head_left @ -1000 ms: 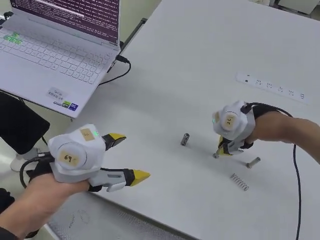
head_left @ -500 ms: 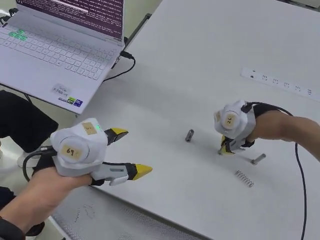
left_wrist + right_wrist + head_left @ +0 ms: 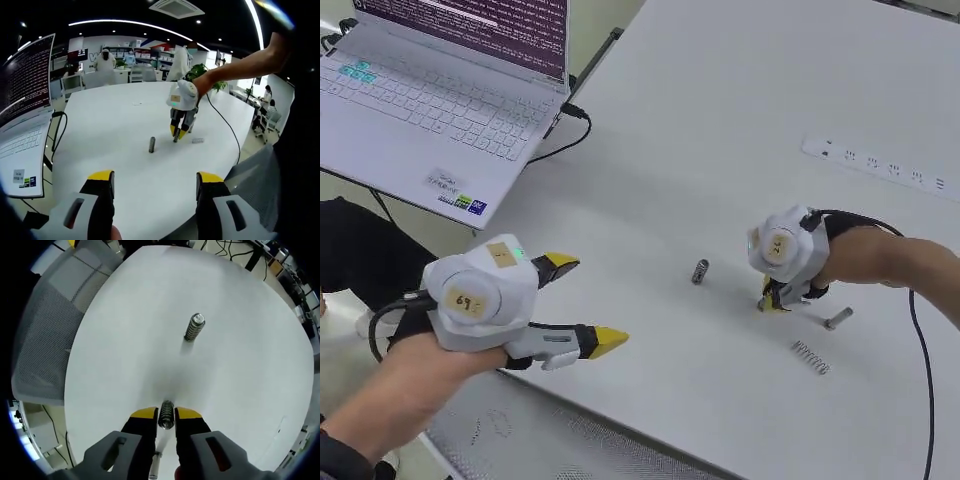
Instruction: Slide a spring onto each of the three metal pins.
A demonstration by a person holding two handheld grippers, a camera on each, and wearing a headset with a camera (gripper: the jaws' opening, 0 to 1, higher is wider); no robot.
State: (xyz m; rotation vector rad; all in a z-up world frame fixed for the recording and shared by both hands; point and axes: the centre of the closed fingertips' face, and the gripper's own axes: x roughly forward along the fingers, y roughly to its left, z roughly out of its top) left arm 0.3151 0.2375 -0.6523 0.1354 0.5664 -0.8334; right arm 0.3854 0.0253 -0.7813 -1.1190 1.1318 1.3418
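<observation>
Left gripper (image 3: 585,302) is hovering nearest the person, over the near edge of the white table (image 3: 720,120). Its yellow-tipped jaws are standing wide apart and gripping nothing. Further in and to the right, a loose spring (image 3: 810,357) is lying flat on the tabletop. Just past it, a bare pin (image 3: 838,319) is resting on its side. Right gripper (image 3: 770,302) is pointing down at the table near that pin, and its jaws are pressing in on both sides of an upright sprung pin (image 3: 166,415), as the right gripper view is showing. To the left of it and apart from it, a standing pin (image 3: 700,271) is sitting upright on the table and is wearing a spring along its shaft. Farther back, a white power strip (image 3: 880,165) is lying on the right side. An open laptop (image 3: 440,90) is sitting at the far left with a black cable (image 3: 555,145) plugged into its side.
</observation>
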